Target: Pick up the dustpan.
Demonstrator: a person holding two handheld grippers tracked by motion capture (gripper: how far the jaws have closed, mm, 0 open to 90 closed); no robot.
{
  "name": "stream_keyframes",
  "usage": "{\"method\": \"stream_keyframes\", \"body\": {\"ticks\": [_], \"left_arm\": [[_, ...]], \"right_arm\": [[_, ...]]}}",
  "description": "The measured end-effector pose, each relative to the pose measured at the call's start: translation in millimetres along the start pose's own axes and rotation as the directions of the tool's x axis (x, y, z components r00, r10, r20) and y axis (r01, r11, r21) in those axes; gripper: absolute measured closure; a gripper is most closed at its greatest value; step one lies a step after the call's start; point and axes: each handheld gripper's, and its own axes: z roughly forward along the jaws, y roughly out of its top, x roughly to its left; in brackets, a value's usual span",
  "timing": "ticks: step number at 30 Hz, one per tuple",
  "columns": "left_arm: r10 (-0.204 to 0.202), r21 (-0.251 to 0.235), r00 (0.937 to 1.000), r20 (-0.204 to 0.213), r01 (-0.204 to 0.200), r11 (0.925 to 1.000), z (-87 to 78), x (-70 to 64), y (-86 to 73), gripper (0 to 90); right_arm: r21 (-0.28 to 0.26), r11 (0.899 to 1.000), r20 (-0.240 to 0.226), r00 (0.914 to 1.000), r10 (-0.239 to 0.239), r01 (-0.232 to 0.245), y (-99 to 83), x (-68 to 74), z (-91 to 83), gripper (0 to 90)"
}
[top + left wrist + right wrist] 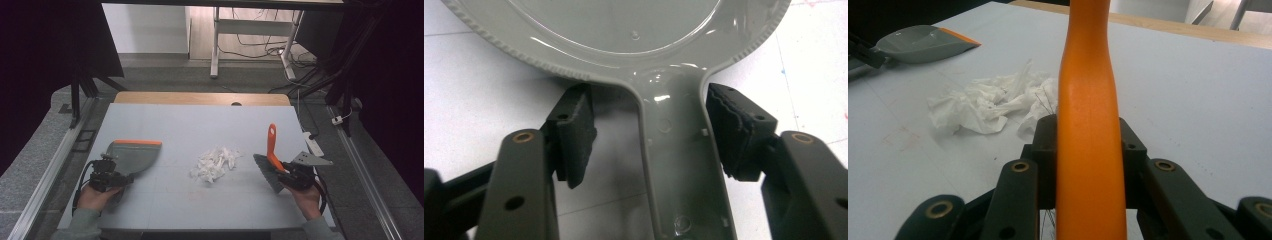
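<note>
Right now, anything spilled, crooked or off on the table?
Only the heap of torn white paper scraps mid-table, loose between the dustpan and the brush. The left gripper stands open around the dustpan's handle; the right gripper clamps the brush.

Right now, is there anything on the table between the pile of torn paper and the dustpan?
Nothing visible stands in the way. The paper pile lies mid-table, and only bare table separates it from the dustpan to its left. The brush is on the pile's other side.
</note>
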Motion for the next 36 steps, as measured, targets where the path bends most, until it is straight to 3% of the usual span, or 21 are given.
{"method": "stream_keyframes", "body": {"ticks": [12, 16, 28, 36], "left_arm": [[-0.021, -0.038, 0.9976, 0.066, 0.024, 0.999, -0.5, 4.4, -1.0, 55.0], [-0.02, -0.042, 0.9978, 0.062, 0.023, 0.9988, -1.2, 6.9, -1.5, 60.0], [-0.007, -0.064, 0.9972, 0.075, 0.011, 0.9979, -2.1, 11.9, -3.4, 61.5], [-0.005, -0.112, 0.9972, 0.075, 0.014, 0.9936, -7.6, 15.9, -4.8, 61.6]], "right_arm": [[0.0, 1.0, 0.0, 1.0, -0.003, 0.003, 0.2, 0.1, 0.0, 70.0], [0.0, 1.0, -0.004, 1.0, -0.004, 0.004, 0.2, 0.9, 0.4, 70.0], [-0.001, 1.0, -0.007, 0.9999, -0.007, 0.007, 0.6, 1.6, 0.6, 70.1], [-0.001, 1.0, -0.009, 0.9999, -0.008, 0.008, 0.9, 1.6, 0.4, 70.1]]}}
